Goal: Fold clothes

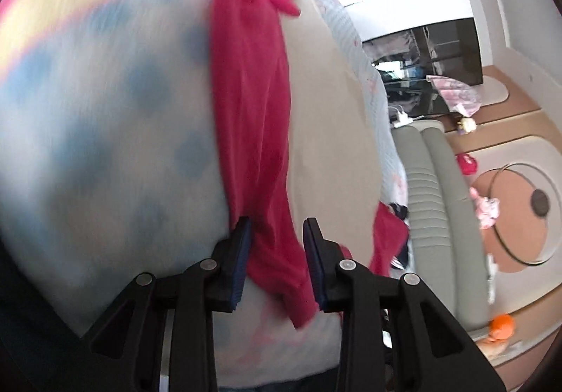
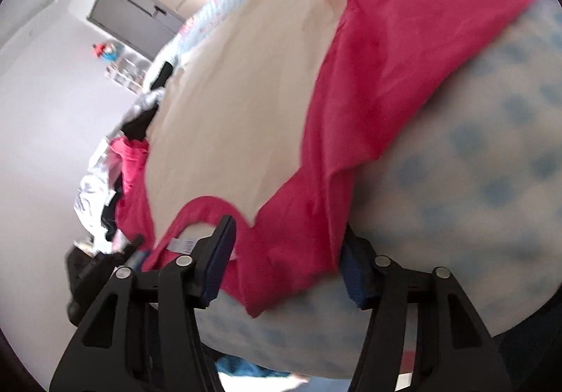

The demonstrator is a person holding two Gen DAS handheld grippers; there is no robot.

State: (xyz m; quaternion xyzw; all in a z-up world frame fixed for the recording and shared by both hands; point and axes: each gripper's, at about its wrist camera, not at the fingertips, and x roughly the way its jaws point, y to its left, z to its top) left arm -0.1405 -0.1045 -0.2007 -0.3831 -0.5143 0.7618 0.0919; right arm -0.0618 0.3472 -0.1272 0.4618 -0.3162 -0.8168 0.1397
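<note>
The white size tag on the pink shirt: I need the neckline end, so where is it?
In the right wrist view the size tag sits low and left, inside the pink shirt neckline, just left of the right gripper.

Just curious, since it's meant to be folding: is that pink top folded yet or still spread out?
Partly folded. The pink top has one side doubled over itself, showing a layered edge, while its neckline end lies flat on the cream cloth.

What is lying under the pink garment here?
The pink garment lies partly on a cream cloth and partly on a white blanket with blue spots. Whatever sits beneath its middle is covered by the fabric.
</note>
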